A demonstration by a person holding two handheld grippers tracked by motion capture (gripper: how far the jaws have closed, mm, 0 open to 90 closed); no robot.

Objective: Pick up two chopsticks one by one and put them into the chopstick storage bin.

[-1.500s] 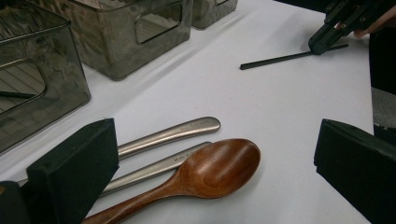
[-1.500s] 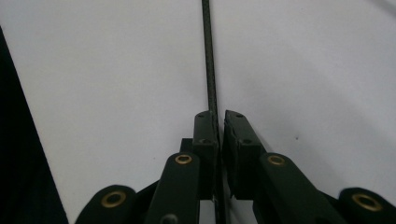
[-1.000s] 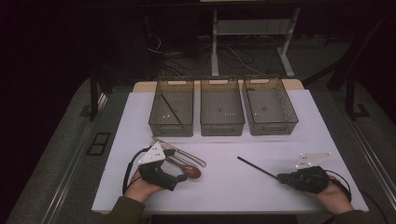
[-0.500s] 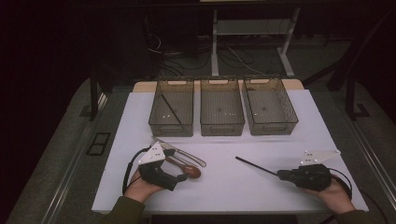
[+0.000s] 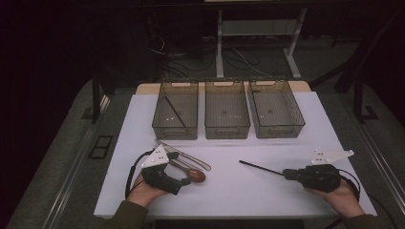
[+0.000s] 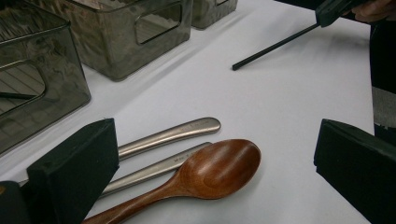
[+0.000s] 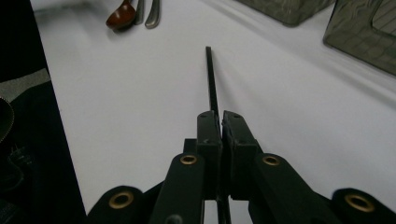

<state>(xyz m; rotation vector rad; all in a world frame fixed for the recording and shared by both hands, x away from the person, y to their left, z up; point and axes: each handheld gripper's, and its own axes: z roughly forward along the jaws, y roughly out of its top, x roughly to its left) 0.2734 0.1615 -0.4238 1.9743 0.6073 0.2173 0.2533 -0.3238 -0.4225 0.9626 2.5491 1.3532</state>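
The right claw (image 7: 219,122) is clamped on a black chopstick (image 7: 212,79) held low over the white table (image 5: 239,191) — likely bound for the left bin (image 5: 175,109) — while the left claw (image 6: 215,158) gapes empty around a wooden spoon (image 6: 205,170).

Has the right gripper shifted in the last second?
Yes. The right gripper, shut on the black stick, slid left along the near table edge, measured against the right bin.

The right gripper (image 7: 219,122) has its 2 black jaws closed on a thin black chopstick (image 7: 211,79) that extends forward above the white table (image 7: 140,121). A wooden spoon (image 7: 120,17) lies far ahead beside 2 metal handles (image 7: 149,11).
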